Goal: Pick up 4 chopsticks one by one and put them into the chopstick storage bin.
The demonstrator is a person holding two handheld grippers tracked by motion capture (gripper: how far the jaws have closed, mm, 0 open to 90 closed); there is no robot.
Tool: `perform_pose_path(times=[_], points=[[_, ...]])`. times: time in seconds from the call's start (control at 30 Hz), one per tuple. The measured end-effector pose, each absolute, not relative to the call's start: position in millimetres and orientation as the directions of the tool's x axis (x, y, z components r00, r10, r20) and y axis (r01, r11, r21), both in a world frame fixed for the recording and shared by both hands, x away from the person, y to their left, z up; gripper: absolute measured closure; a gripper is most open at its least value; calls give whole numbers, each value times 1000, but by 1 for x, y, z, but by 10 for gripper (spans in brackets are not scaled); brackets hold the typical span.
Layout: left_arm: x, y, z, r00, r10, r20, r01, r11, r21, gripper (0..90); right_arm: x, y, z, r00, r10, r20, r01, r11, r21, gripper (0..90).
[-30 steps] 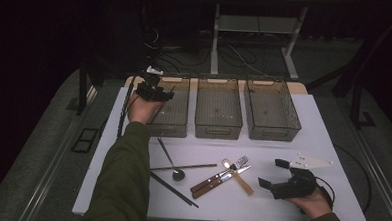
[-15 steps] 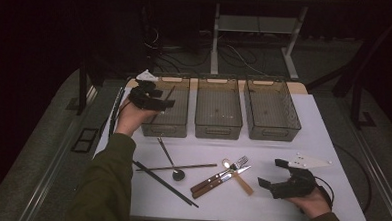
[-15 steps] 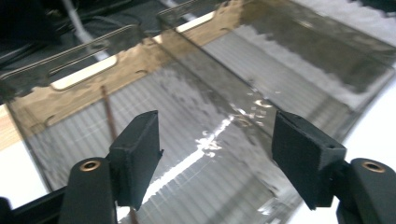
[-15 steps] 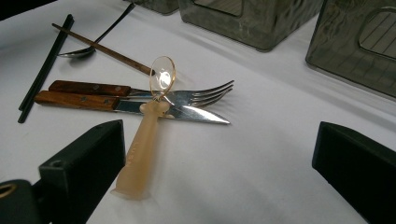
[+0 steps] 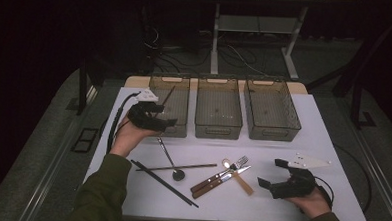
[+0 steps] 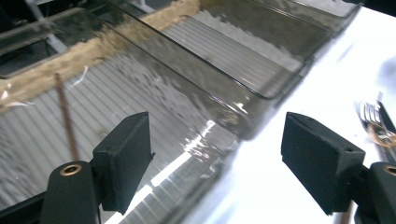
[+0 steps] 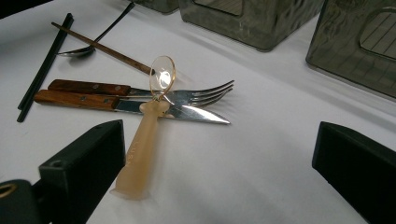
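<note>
The high view looks forward and down from above the person's side, taking in the whole white table [image 5: 328, 121] from afar. The left gripper view sits close over the left bin [image 6: 140, 93], facing along its wall. The right gripper view looks low across the tabletop at the fork [image 7: 201, 95], which the high view shares [image 5: 239, 162].

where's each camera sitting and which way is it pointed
High view: above the person's side, looking forward and down on the table; both forearms, left gripper and right gripper show.
Left gripper view: rides the left gripper, looking past its open jaws at the left bin holding a brown chopstick.
Right gripper view: rides the right gripper, looking between open jaws at the fork, knife and amber spoon.
Shared: high and right gripper views both show that cutlery.
</note>
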State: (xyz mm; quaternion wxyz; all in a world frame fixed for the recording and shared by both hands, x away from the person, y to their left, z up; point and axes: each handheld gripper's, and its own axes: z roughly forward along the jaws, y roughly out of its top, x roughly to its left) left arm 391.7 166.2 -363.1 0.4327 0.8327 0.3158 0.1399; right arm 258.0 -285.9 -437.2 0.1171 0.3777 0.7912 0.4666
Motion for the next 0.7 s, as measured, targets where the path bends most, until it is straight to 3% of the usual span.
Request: perform_pose_path(times=[0.47, 0.7], points=[[344, 162, -392, 791, 612, -11, 382, -479, 790, 232, 257, -287, -437, -680, 712, 172, 495, 273, 825, 23], [323, 165, -401, 805, 592, -37, 384, -473, 793, 315, 257, -287, -437, -681, 712, 172, 497, 277, 823, 23]])
